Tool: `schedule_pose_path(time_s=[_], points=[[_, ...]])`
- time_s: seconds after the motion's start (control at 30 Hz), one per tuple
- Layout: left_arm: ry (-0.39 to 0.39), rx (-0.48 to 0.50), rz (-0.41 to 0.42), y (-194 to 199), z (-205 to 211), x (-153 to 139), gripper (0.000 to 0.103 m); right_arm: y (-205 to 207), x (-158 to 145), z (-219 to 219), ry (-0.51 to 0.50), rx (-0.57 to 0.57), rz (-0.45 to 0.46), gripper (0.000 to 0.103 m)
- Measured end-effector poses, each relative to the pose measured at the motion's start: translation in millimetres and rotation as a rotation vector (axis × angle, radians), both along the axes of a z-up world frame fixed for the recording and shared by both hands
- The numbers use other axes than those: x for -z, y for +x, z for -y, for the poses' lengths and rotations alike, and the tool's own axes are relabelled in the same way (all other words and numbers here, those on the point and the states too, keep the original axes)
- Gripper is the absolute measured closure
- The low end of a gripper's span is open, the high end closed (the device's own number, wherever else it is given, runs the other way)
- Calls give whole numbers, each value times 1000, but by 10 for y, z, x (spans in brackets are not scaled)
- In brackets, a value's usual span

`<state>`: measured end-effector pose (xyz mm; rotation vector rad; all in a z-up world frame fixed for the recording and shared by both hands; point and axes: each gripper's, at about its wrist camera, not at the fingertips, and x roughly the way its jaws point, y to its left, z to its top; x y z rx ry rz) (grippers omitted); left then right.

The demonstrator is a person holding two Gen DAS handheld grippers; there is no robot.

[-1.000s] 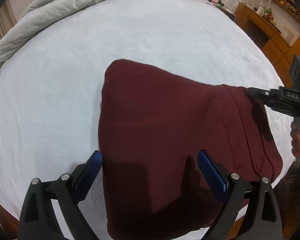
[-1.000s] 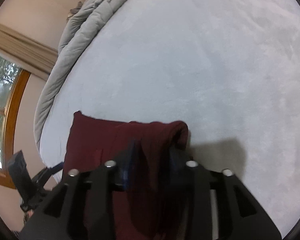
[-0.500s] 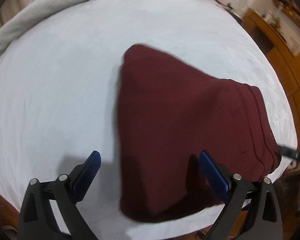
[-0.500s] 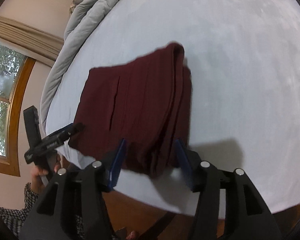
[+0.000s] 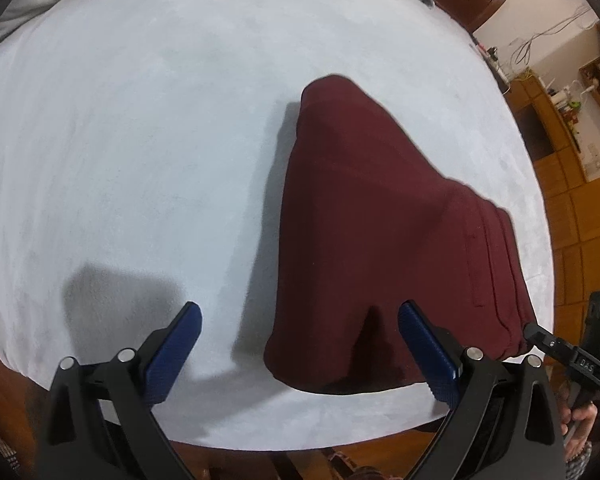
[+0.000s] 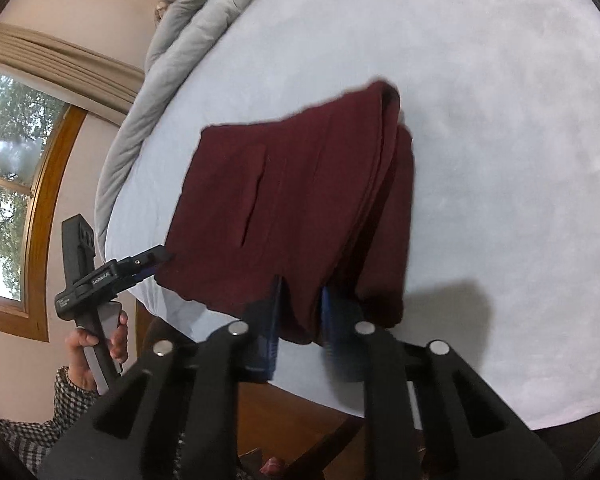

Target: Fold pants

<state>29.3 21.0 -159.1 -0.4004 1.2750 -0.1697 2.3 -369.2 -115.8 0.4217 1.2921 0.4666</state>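
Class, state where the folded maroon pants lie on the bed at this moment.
The pants lie right of centre in the left wrist view, on the pale sheet at the bed's near edge, away from the grey duvet; the right tool grips their near edge.

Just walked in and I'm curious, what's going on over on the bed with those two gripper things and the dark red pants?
A person is folding maroon pants on a pale blue bed with a handheld gripper in each hand. The pants already lie in a compact folded stack near the bed's edge. The right gripper is closed on the stack's near edge. The left gripper is wide open, one finger over the cloth and one off to the side, gripping nothing. A grey comforter is bunched at the far end.
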Motion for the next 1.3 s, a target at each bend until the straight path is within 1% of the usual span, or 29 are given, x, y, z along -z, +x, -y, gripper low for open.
schedule_pose_path(time_s=[0.03, 0.1, 0.13, 0.17, 0.27, 0.4, 0.5, 0.57, 0.6, 0.63, 0.67, 0.7, 0.73, 0.77, 0.8, 0.83, 0.87, 0.9, 0.93, 0.97, 1.03, 1.07, 1.1, 1.13, 1.17, 1.2, 1.23, 1.27, 1.3], points=[[-4, 1, 4, -3, -3, -13, 4, -12, -8, 35, -16, 5, 2, 97], [-19, 4, 0, 15, -25, 4, 4, -16, 117, 108, -62, 24, -23, 97], [-33, 2, -21, 33, -27, 57, 4, -11, 217, 121, -49, 30, -43, 96], [-43, 1, -33, 50, -46, 93, 4, -16, 325, 137, -8, 45, -66, 96], [-78, 12, -70, 121, -58, 224, 4, -45, 361, 137, 16, 57, -58, 96], [-176, 2, -132, 194, -125, 420, 3, -41, 364, 154, 31, 65, -60, 96], [-298, -13, -174, 248, -183, 556, 4, -47, 376, 157, 38, 74, -56, 95], [-325, -22, -190, 221, -174, 597, 5, -56, 393, 167, 51, 83, -60, 95], [-355, -13, -189, 220, -148, 589, 24, -64, 395, 184, 56, 87, -61, 95], [-411, 21, -203, 207, -84, 559, 32, -65, 391, 190, 58, 87, -61, 95], [-385, 17, -191, 175, -61, 515, 35, -75, 383, 233, 52, 85, -57, 95], [-344, 29, -170, 143, -26, 436, 43, -74, 371, 231, 52, 83, -54, 95], [-336, 33, -158, 118, 0, 398, 47, -72, 361, 235, 51, 83, -51, 95], [-351, 22, -145, 78, -15, 356, 51, -70, 355, 236, 47, 82, -50, 95], [-363, 10, -145, 45, -38, 354, 53, -74, 357, 225, 43, 81, -49, 95], [-352, 10, -148, 30, -58, 370, 53, -74, 367, 225, 43, 79, -51, 95], [-319, 23, -144, 21, -44, 413, 53, -71, 392, 216, 43, 76, -59, 93], [-286, 34, -142, 28, -29, 487, 50, -67, 430, 195, 37, 74, -74, 91], [-275, 31, -155, 26, -22, 580, 49, -58, 457, 177, 25, 71, -82, 90], [-286, 24, -155, 27, -38, 600, 46, -51, 469, 160, 13, 69, -85, 90], [-289, 29, -141, 42, -49, 518, 40, -46, 425, 150, -3, 62, -70, 90], [-280, 31, -137, 53, -50, 474, 33, -39, 393, 135, -12, 50, -60, 88], [-263, 35, -134, 69, -51, 426, 26, -28, 358, 121, -18, 39, -53, 84], [-233, 49, -133, 103, -49, 382, 22, -22, 313, 112, -23, 30, -45, 74], [-201, 60, -131, 142, -58, 356, 14, -18, 262, 110, -31, 26, -30, 67], [-177, 64, -122, 173, -55, 333, 13, -7, 187, 116, -38, 15, -5, 61], [-172, 67, -109, 220, -81, 316, 13, 1, 136, 128, -38, 13, 11, 49], [-183, 68, -106, 273, -92, 299, 11, 23, 92, 162, -36, 17, 23, 37], [-197, 69, -106, 312, -93, 281, 8, 67, 48, 199, -31, 26, 34, 35]])
